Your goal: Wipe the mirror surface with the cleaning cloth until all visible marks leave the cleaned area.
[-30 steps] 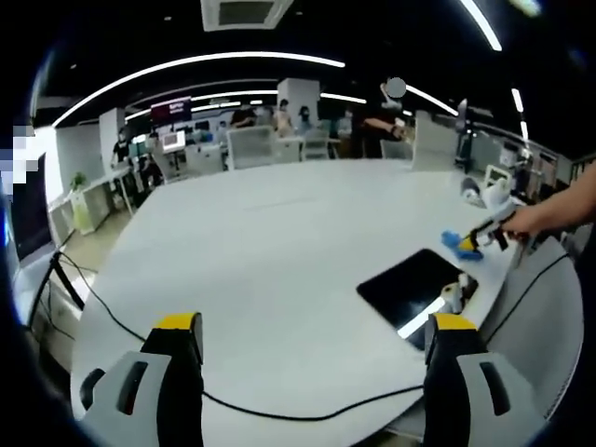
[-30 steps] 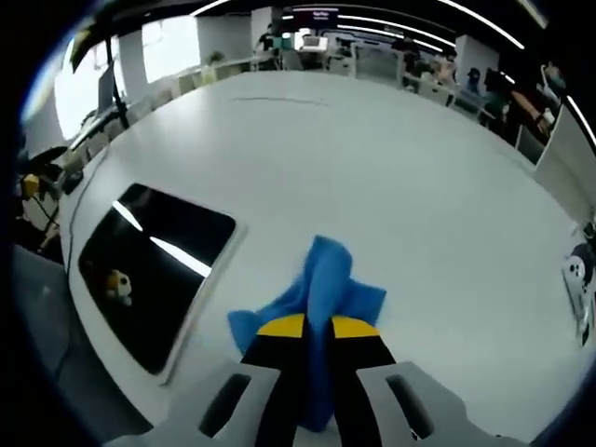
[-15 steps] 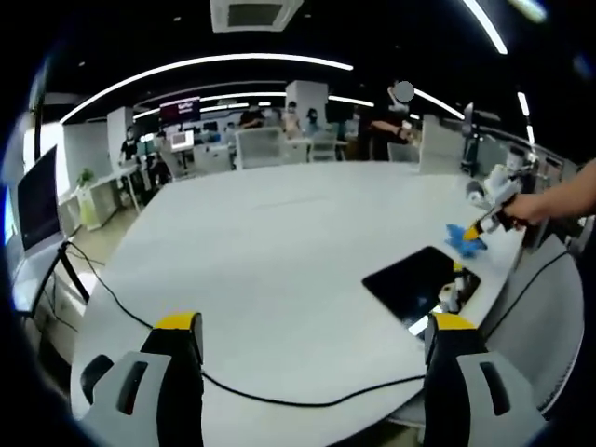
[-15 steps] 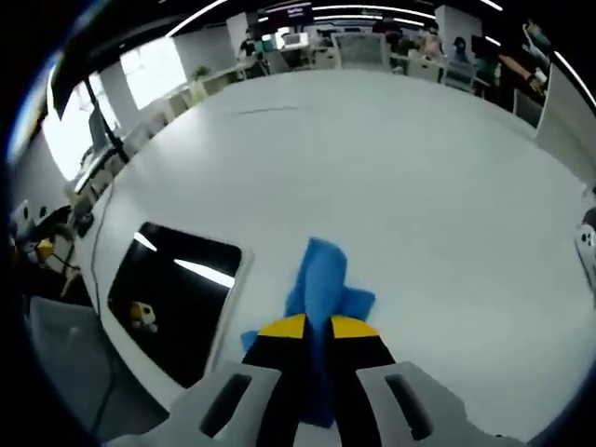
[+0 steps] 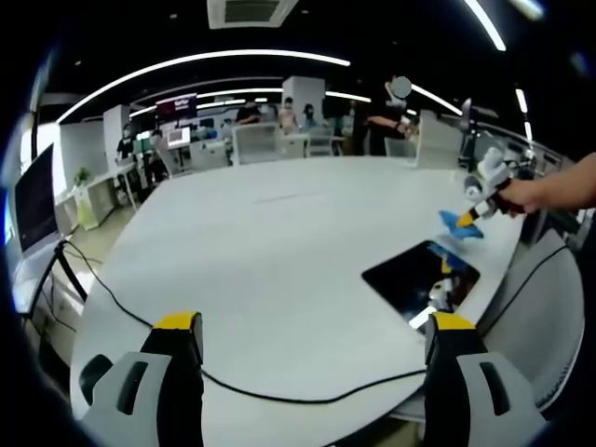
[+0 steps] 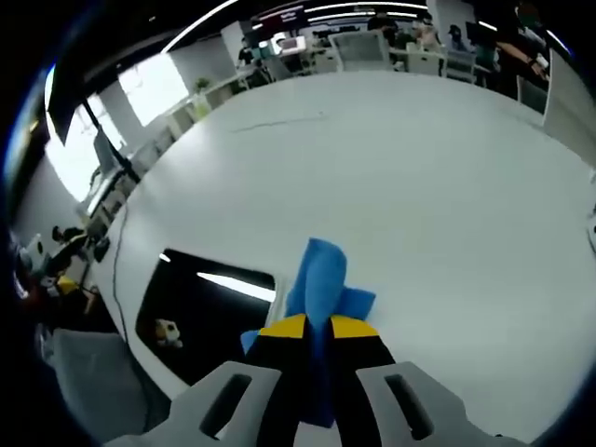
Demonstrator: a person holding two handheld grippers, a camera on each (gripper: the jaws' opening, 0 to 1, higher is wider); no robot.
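Note:
A dark rectangular mirror (image 5: 419, 276) lies flat on the white table (image 5: 279, 251) near its right edge, with a small yellowish mark (image 5: 438, 296) at its near end. In the right gripper view the mirror (image 6: 209, 312) lies left of my right gripper (image 6: 318, 327), which is shut on a blue cleaning cloth (image 6: 318, 279) lifted just above the table beside the mirror's edge. The same gripper and cloth (image 5: 461, 222) appear at the far right of the left gripper view, held by a hand. My left gripper (image 5: 307, 326) is open over the table's near edge, holding nothing.
A black cable (image 5: 270, 396) runs along the near edge of the table. Small white objects (image 5: 489, 168) stand at the far right edge. Office desks, chairs and people (image 5: 251, 130) lie beyond the table. A monitor (image 5: 33, 200) stands at the left.
My right gripper has carried the blue cloth closer to the mirror's edge, lifted slightly. The left gripper has barely moved.

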